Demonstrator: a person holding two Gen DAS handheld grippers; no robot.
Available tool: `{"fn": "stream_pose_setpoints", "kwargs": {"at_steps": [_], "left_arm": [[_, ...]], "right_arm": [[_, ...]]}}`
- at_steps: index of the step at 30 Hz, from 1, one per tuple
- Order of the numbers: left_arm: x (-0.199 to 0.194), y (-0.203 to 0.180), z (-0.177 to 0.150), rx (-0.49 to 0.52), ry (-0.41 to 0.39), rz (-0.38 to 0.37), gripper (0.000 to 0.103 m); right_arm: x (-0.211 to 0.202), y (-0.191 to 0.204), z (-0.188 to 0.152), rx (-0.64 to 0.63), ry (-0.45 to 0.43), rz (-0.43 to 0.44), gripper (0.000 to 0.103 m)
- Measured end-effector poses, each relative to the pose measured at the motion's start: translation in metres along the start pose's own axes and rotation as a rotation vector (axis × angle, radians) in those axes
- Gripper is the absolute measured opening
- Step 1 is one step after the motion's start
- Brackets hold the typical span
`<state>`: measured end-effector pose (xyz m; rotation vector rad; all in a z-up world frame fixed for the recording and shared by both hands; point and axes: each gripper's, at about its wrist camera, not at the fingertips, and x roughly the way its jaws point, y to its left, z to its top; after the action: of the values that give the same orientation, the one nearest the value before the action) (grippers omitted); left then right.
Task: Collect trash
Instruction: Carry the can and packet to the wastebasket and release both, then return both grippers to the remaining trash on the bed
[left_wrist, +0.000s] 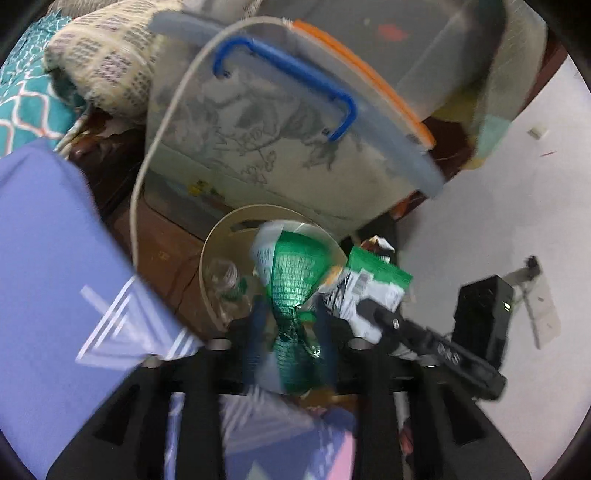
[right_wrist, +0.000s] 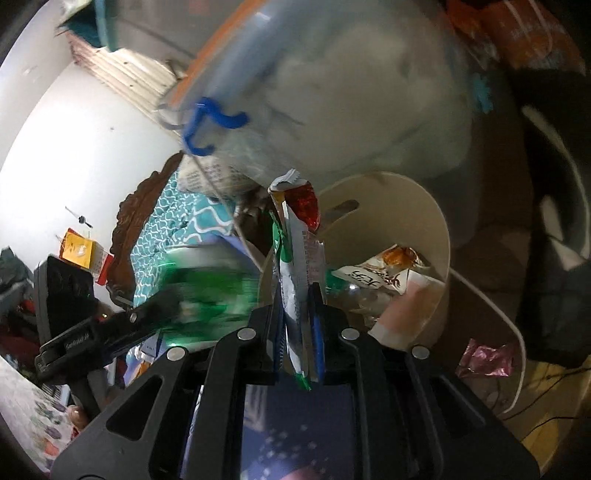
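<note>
My left gripper (left_wrist: 291, 317) is shut on a crumpled green and white snack bag (left_wrist: 288, 273), held just above the cream trash bin (left_wrist: 210, 258). A clear plastic bottle (left_wrist: 225, 277) lies inside the bin. My right gripper (right_wrist: 297, 295) is shut on a flat green, white and red wrapper (right_wrist: 295, 236), held upright next to the bin's rim (right_wrist: 436, 225). In the right wrist view the bin holds several wrappers (right_wrist: 373, 277). The right gripper with its wrapper also shows in the left wrist view (left_wrist: 373, 291), close beside the left one. The left gripper's green bag appears blurred in the right wrist view (right_wrist: 207, 291).
A large clear storage box (left_wrist: 288, 122) with a blue handle and orange-edged lid stands right behind the bin. A white cable (left_wrist: 155, 122) loops past it. A purple cloth (left_wrist: 55, 266) is at left. A black box (left_wrist: 480, 314) sits on the white floor. A pink wrapper (right_wrist: 487, 358) lies beside the bin.
</note>
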<state>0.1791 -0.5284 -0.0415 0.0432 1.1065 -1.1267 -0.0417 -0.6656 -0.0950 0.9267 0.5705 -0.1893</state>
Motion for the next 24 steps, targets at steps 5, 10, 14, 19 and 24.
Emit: {"fn": "stream_pose_setpoints", "kwargs": {"at_steps": [5, 10, 14, 19, 24], "left_arm": [[0.018, 0.008, -0.001, -0.036, 0.008, 0.06, 0.077], [-0.017, 0.017, -0.021, -0.004, -0.053, 0.094, 0.077], [-0.055, 0.028, -0.049, 0.008, -0.124, 0.155, 0.077], [-0.105, 0.047, -0.092, 0.019, -0.192, 0.302, 0.078], [-0.168, 0.074, -0.143, -0.031, -0.251, 0.428, 0.078]], "right_arm": [[0.009, -0.012, 0.002, 0.051, -0.022, -0.021, 0.086], [-0.007, 0.002, -0.004, 0.011, -0.09, -0.043, 0.085], [-0.016, 0.02, -0.015, -0.011, -0.097, -0.023, 0.085], [-0.015, 0.071, -0.046, -0.119, -0.058, 0.01, 0.085], [-0.006, 0.131, -0.081, -0.211, 0.028, 0.102, 0.085]]}}
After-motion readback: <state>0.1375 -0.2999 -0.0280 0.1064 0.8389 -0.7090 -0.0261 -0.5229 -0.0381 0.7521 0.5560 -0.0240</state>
